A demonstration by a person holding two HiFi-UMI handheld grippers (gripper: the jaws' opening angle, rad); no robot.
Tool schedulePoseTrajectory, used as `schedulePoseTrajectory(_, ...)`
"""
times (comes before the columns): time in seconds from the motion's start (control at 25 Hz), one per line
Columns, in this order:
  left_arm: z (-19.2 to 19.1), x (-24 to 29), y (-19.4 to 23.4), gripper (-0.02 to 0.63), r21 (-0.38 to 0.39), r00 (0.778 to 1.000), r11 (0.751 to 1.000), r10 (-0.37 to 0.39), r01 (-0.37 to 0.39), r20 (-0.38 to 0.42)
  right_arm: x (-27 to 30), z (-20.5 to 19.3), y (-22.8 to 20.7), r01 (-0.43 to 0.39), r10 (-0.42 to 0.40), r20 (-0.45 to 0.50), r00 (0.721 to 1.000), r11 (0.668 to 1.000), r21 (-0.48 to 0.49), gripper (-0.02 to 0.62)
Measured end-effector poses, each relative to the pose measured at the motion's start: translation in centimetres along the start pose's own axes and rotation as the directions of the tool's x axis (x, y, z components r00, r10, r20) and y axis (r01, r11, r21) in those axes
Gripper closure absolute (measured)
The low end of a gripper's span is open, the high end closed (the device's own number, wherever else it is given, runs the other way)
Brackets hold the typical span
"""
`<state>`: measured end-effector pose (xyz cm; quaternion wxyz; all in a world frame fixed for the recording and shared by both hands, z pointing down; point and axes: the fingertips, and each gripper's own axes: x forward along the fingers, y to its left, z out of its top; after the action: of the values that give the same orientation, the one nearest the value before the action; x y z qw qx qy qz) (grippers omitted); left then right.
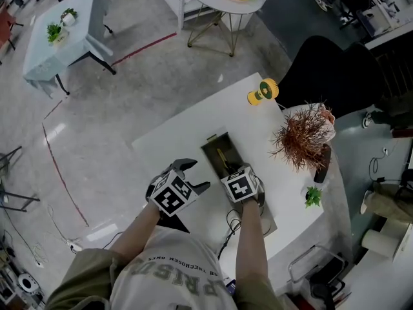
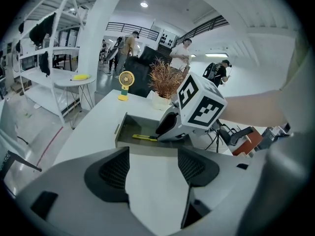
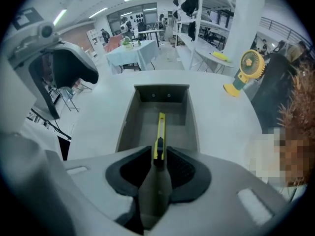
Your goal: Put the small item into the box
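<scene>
An open grey box (image 1: 211, 148) stands on the white table (image 1: 181, 134). In it lies a slim yellow utility knife (image 1: 222, 158) pointing away from me. My right gripper (image 1: 235, 177) hangs over the box's near end. In the right gripper view its pads sit against both sides of the knife's (image 3: 160, 132) near end, and the blade end rests low inside the box (image 3: 129, 124). My left gripper (image 1: 195, 175) stands open just left of the box, above bare tabletop, holding nothing. The left gripper view shows the knife (image 2: 143, 137) lying nearly flat in the box (image 2: 129, 131).
A yellow desk fan (image 1: 262, 93) stands at the table's far corner. A dried reddish plant (image 1: 302, 134) and a small green plant (image 1: 313, 197) stand along the right edge. A black cable (image 1: 231, 223) lies near me. Floor lies left of the table.
</scene>
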<state>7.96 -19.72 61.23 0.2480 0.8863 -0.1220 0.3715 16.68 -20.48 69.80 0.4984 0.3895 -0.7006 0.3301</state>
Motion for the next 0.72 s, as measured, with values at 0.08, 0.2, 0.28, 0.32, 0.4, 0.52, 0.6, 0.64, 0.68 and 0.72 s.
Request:
schedulePoseTrajectory(0.08, 0.3, -0.1, -0.1, 0.304, -0.004, 1.000, 1.000, 0.003, -0.003, 0.011, -1.2, 0.4, 0.0, 0.008, -0.008, 0.044, 0.999, 1.000, 0.014, 0.509)
schedulePoseTrajectory(0.2, 0.8, -0.4, -0.2, 0.304, -0.012, 0.999, 1.000, 0.013, -0.013, 0.033, -3.8, 1.5, -0.2, 0.040, -0.046, 0.163, 0.986, 0.998, 0.038, 0.509)
schedulePoseTrajectory(0.28, 1.5, -0.9, -0.1, 0.304, -0.017, 0.998, 0.999, 0.034, -0.033, 0.061, -6.3, 2.2, -0.6, 0.076, -0.091, 0.256, 0.962, 0.995, 0.069, 0.509)
schedulePoseTrajectory(0.32, 2.1, -1.3, 0.0, 0.304, -0.021, 0.995, 0.999, 0.051, -0.049, 0.080, -7.7, 2.4, -0.7, 0.087, -0.112, 0.305, 0.946, 0.992, 0.094, 0.509)
schedulePoseTrajectory(0.4, 3.2, -2.2, 0.2, 0.304, -0.029, 0.988, 0.996, 0.086, -0.083, 0.126, -10.5, 2.9, -0.7, 0.082, -0.144, 0.416, 0.898, 0.983, 0.162, 0.509)
schedulePoseTrajectory(0.52, 4.8, -3.7, 0.6, 0.304, -0.041, 0.966, 0.990, 0.144, -0.138, 0.214, -14.7, 3.5, -0.4, 0.072, -0.201, 0.568, 0.798, 0.968, 0.241, 0.509)
schedulePoseTrajectory(0.6, 6.0, -4.9, 0.8, 0.304, -0.048, 0.940, 0.982, 0.187, -0.181, 0.285, -17.4, 3.7, -0.1, 0.090, -0.249, 0.642, 0.725, 0.958, 0.271, 0.509)
schedulePoseTrajectory(0.64, 6.6, -5.7, 0.8, 0.304, -0.052, 0.922, 0.978, 0.209, -0.203, 0.325, -18.6, 3.8, 0.1, 0.100, -0.273, 0.673, 0.688, 0.954, 0.284, 0.509)
schedulePoseTrajectory(0.68, 7.3, -6.4, 0.7, 0.304, -0.054, 0.902, 0.972, 0.231, -0.227, 0.365, -19.7, 3.9, 0.4, 0.109, -0.294, 0.701, 0.650, 0.949, 0.297, 0.509)
schedulePoseTrajectory(0.72, 7.9, -7.2, 0.6, 0.304, -0.053, 0.880, 0.967, 0.251, -0.251, 0.402, -20.7, 4.0, 0.7, 0.121, -0.315, 0.726, 0.612, 0.944, 0.307, 0.509)
